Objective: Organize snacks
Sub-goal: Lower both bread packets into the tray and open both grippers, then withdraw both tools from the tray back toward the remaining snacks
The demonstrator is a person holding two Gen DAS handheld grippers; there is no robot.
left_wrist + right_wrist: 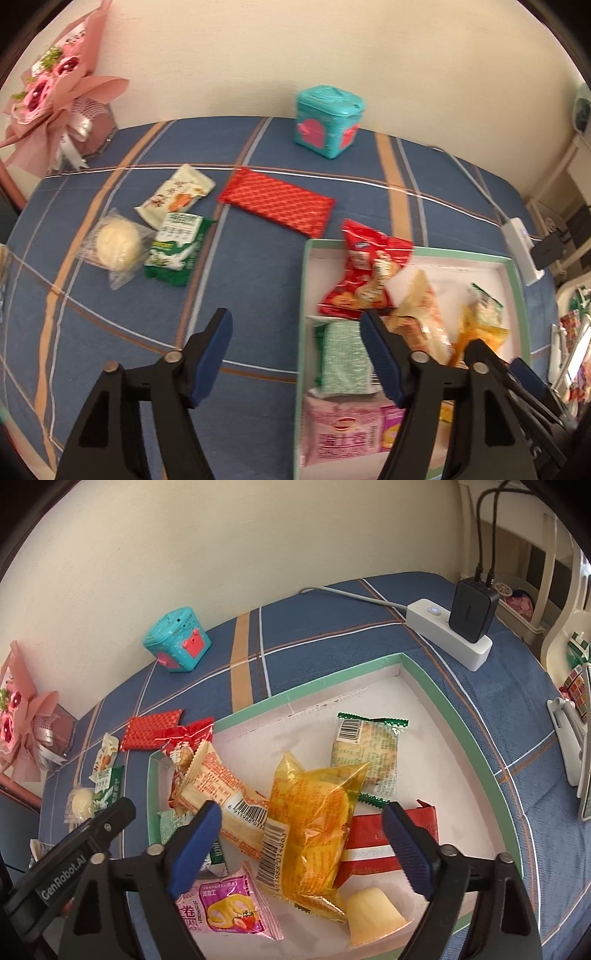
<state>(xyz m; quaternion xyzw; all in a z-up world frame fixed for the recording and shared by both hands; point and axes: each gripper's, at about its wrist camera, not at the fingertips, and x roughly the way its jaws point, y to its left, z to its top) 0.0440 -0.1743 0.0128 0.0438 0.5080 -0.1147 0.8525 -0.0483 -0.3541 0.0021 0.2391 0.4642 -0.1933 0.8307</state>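
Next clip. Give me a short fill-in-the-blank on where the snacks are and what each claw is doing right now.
1. The yellow-orange packet lies inside the ____.
2. The flat red packet lies on the blue ____, outside the box.
3. Both the left claw and the right claw are ____, gripping nothing.
4. The teal tin stands near the ____.

Missing words: box; cloth; open; wall

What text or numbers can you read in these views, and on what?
"GenRobot.AI": side of the left hand-held gripper, seen in the right wrist view.
"2025" plus blurred digits: white band on the red packet.
Barcode digits on the yellow packet: too blurred.
Chinese print on the pink packet: too small to read.
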